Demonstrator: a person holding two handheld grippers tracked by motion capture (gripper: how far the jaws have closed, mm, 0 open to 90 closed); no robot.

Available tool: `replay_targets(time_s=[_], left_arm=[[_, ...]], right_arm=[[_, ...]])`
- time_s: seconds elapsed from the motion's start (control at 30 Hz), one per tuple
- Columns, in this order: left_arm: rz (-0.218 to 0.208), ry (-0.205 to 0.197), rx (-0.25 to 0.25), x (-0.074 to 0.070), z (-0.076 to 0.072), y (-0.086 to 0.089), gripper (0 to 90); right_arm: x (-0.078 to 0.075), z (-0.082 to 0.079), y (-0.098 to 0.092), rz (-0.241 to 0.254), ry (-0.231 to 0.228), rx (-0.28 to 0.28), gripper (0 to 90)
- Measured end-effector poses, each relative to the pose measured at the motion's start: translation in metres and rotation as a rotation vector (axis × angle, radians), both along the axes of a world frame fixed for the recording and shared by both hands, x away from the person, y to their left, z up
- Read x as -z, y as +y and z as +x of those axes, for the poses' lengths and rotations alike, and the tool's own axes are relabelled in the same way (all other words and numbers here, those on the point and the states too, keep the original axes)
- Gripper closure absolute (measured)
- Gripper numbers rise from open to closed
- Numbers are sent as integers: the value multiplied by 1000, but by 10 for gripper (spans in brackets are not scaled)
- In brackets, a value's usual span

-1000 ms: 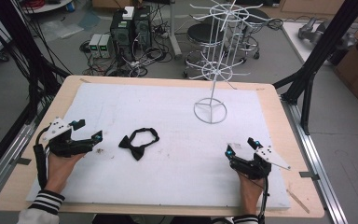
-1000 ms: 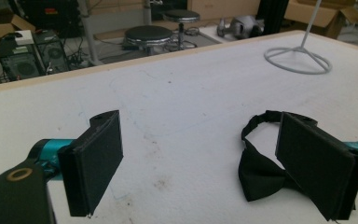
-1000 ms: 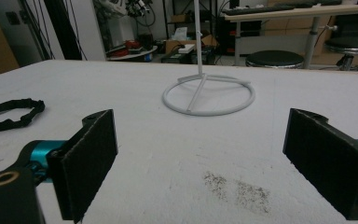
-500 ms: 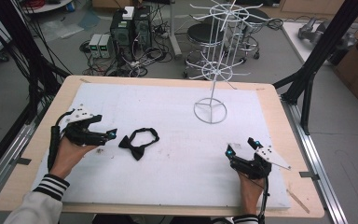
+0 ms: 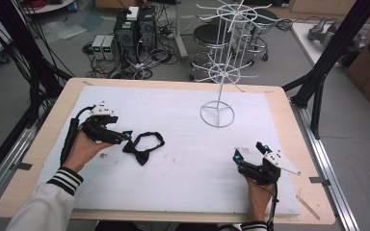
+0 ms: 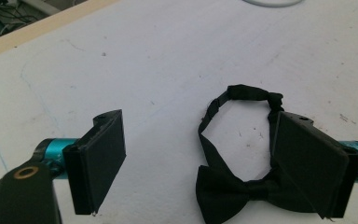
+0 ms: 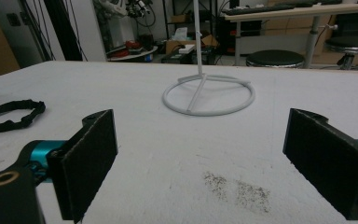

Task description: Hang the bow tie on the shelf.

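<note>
A person's left gripper (image 6: 200,172) reached for a black bow tie (image 6: 242,186) on the table, its fingers (image 6: 100,163) spread wide; the knot and one wing lay low between them, the other wing tucked behind the right-hand finger, and the strap loop curled away just beyond the tips. Nothing was yet pinched. The step in hand appeared to be the approach to a pickup, and the next move would likely call for lowering the fingers around the knot and closing on it, taking care that the limp strap did not snag. The right gripper (image 5: 249,153) rested well apart at the near right of the table, its fingers (image 7: 86,158) also spread and holding nothing, with bare surface between them. Beyond those fingertips stood a white wire display rack (image 5: 218,113) on a ring base, perhaps where the tie was bound. The table (image 5: 183,115) carried a white, lightly smudged sheet on a pale wooden board. Behind it the room showed stools, computer boxes, tangled cables and black frame posts
</note>
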State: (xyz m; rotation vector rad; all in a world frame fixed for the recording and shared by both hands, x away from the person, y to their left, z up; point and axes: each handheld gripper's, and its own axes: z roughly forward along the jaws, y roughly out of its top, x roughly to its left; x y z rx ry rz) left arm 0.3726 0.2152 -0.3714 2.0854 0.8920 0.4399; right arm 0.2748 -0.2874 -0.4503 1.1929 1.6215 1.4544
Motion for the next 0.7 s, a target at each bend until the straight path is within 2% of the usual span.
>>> replay_targets(time_s=[0.1, 0.13, 0.23, 0.37, 0.6, 0.7], left_arm=[[22, 24, 3, 1, 5, -6, 181], [47, 37, 10, 3, 8, -10, 185], [59, 56, 16, 5, 12, -15, 188], [99, 93, 33, 13, 18, -24, 213], [159, 189, 22, 25, 28, -33, 255], [180, 209, 20, 29, 31, -37, 272]], right_arm=[[0, 0, 0, 4, 1, 0, 89], [0, 0, 0, 5, 0, -1, 89], [0, 0, 0, 3, -1, -1, 89], [0, 0, 0, 7, 4, 1, 89], [0, 0, 0, 7, 4, 2, 89], [0, 0, 0, 8, 5, 4, 88]])
